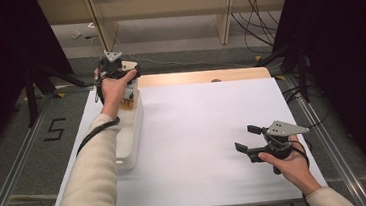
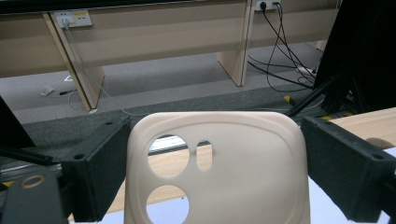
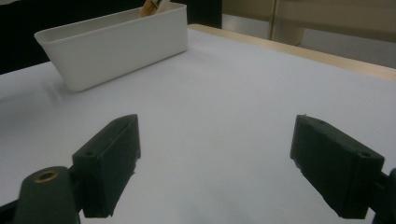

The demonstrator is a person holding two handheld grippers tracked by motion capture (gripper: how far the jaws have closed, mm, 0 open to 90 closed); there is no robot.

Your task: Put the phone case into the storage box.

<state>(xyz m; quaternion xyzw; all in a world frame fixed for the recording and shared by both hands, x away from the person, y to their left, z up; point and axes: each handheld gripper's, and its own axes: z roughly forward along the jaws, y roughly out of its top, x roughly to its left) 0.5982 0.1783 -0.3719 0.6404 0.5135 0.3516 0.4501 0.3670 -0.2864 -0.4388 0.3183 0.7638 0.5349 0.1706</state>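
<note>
The left hand-held gripper [image 1: 118, 71] is raised at the far left corner of the surface [image 1: 203, 131], above the far end of a long white tub [image 1: 130, 137]. Its jaws are closed on a cream phone case [image 2: 219, 163], one on each edge. In the left gripper view the case stands upright between them, with two round camera holes and a small slot at its upper left.

The right hand-held gripper [image 1: 249, 138] hovers low over the near right part of the surface, well apart from the tub. Its jaws stand wide apart with nothing between them. In the right gripper view, a small orange-brown item [image 3: 150, 7] pokes above the tub's far rim; I cannot tell what it is.
</note>
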